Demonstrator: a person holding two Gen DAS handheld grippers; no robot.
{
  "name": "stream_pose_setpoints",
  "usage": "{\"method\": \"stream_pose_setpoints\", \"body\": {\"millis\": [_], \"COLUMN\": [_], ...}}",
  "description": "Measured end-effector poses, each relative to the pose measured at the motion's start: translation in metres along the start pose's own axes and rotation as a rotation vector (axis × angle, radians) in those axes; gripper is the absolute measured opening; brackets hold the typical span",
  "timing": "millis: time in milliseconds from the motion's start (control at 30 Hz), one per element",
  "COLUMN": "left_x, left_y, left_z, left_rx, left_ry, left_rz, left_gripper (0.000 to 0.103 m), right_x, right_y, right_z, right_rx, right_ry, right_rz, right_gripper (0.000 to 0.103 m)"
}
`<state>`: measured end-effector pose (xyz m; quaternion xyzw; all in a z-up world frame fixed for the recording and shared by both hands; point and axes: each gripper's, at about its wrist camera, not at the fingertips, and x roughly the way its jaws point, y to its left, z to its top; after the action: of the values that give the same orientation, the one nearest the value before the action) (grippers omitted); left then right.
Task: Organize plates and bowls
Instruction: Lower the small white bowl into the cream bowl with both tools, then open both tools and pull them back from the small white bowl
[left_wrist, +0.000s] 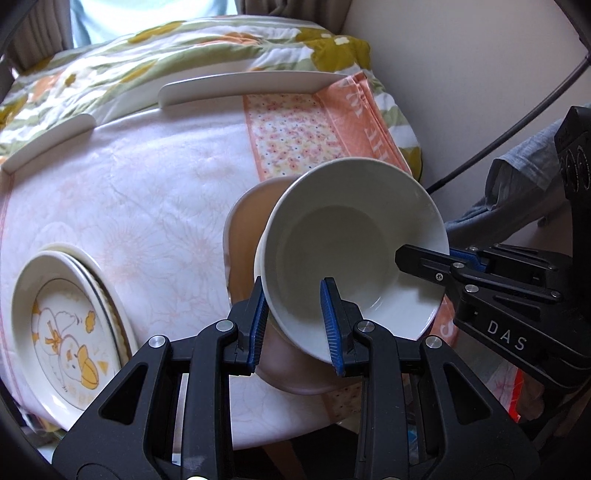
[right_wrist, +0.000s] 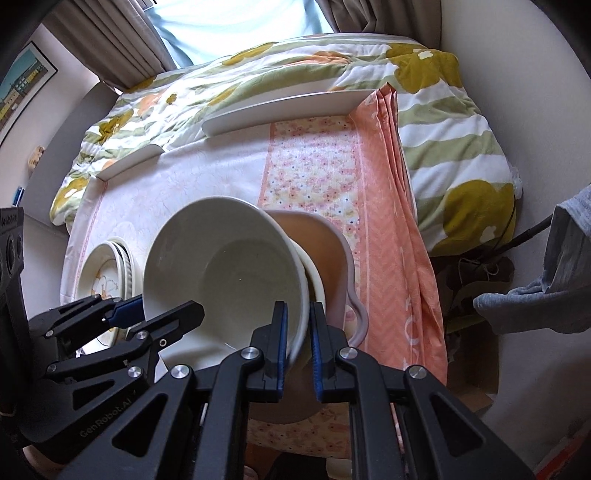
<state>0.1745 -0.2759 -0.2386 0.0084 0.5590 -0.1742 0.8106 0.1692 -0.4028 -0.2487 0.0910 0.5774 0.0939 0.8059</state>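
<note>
A white bowl (left_wrist: 354, 243) is tilted above a second white bowl (right_wrist: 316, 280) nested in a pink handled bowl (left_wrist: 243, 236). My left gripper (left_wrist: 297, 325) straddles the white bowl's near rim, its jaws wider than the rim, one finger inside and one outside. My right gripper (right_wrist: 298, 334) is shut on the white bowl (right_wrist: 225, 269) at its right rim; it also shows in the left wrist view (left_wrist: 443, 266). A stack of plates, the top one with a duck picture (left_wrist: 70, 332), lies at the left.
The dishes sit on a table with a pink floral cloth (left_wrist: 155, 206). White rails (left_wrist: 251, 86) edge its far side. A flowered quilt (right_wrist: 443, 110) lies behind. A grey sleeve (right_wrist: 554, 280) and cable are at the right.
</note>
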Motion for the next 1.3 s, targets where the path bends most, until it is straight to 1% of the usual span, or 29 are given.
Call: {"method": "stream_pose_setpoints", "body": {"millis": [233, 400, 567, 667, 767, 867, 900, 933, 967, 1000, 1033, 1067, 1133, 1200, 1267, 1300], "left_x": [0.000, -0.003, -0.008, -0.024, -0.047, -0.073, -0.078, -0.083, -0.086, -0.092, -0.098, -0.106, -0.109, -0.103, -0.092, -0.087], "left_y": [-0.004, -0.005, -0.003, -0.004, -0.004, 0.001, 0.002, 0.005, 0.008, 0.012, 0.015, 0.019, 0.024, 0.029, 0.037, 0.040], "left_z": [-0.001, -0.001, -0.002, 0.000, 0.005, 0.010, 0.011, 0.012, 0.012, 0.010, 0.008, 0.005, 0.002, -0.002, -0.008, -0.012], "left_rx": [0.037, 0.046, 0.040, 0.043, 0.045, 0.045, 0.049, 0.052, 0.049, 0.041, 0.036, 0.036, 0.049, 0.062, 0.067, 0.066], "left_ry": [-0.005, -0.017, -0.026, -0.066, -0.121, -0.184, -0.191, -0.193, -0.198, -0.214, -0.237, -0.267, -0.273, -0.242, -0.201, -0.182], "left_rz": [0.048, 0.056, 0.043, 0.037, 0.037, 0.060, 0.065, 0.068, 0.071, 0.076, 0.084, 0.090, 0.116, 0.136, 0.127, 0.117], "left_gripper": [0.025, 0.025, 0.025, 0.025, 0.025, 0.025, 0.026, 0.036, 0.047, 0.083, 0.103, 0.103, 0.103, 0.103, 0.103, 0.103], "right_x": [-0.004, -0.006, -0.010, -0.026, -0.045, -0.064, -0.069, -0.075, -0.082, -0.086, -0.090, -0.094, -0.093, -0.087, -0.078, -0.076], "right_y": [0.000, 0.001, -0.001, -0.003, -0.005, -0.006, -0.006, -0.006, -0.006, -0.006, -0.006, -0.007, -0.008, -0.008, -0.008, -0.008], "right_z": [-0.004, -0.005, -0.007, -0.004, 0.000, 0.003, 0.003, 0.004, 0.002, 0.000, -0.001, -0.005, -0.009, -0.014, -0.021, -0.025], "right_rx": [-0.017, -0.025, -0.007, 0.014, 0.019, 0.015, 0.008, 0.002, -0.005, -0.011, -0.017, -0.027, -0.053, -0.084, -0.092, -0.089], "right_ry": [-0.019, -0.029, -0.044, -0.092, -0.135, -0.163, -0.168, -0.182, -0.205, -0.220, -0.237, -0.259, -0.243, -0.188, -0.137, -0.130], "right_rz": [-0.023, -0.028, -0.019, -0.001, -0.008, -0.014, -0.023, -0.034, -0.042, -0.041, -0.037, -0.033, -0.051, -0.098, -0.133, -0.148], "right_gripper": [0.011, 0.011, 0.011, 0.011, 0.011, 0.011, 0.015, 0.022, 0.049, 0.087, 0.099, 0.103, 0.103, 0.103, 0.103, 0.103]}}
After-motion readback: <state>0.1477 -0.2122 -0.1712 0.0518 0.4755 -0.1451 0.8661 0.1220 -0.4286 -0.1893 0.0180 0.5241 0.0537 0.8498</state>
